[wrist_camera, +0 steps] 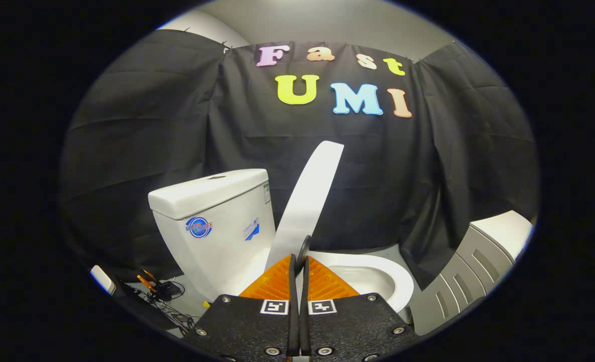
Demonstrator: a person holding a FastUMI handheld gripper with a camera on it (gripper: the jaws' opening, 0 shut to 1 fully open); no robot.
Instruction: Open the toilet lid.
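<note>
A white toilet stands ahead, its tank (217, 221) to the left of my fingers and its bowl and seat (377, 276) to the right. The white lid (307, 196) is raised steeply. I see it edge-on, and it still leans from the tank side over the bowl. My gripper (300, 259) is at the lid's lower edge, fingers pressed together. A small dark ring-shaped handle (305, 245) on the lid sticks out from between the fingertips, so the gripper looks shut on it. The hinge is hidden behind my fingers.
Black cloth walls close in the booth behind and on both sides. Cables and small devices (161, 291) lie on the floor left of the tank. A grey and white ribbed object (473, 266) stands close on the right of the bowl.
</note>
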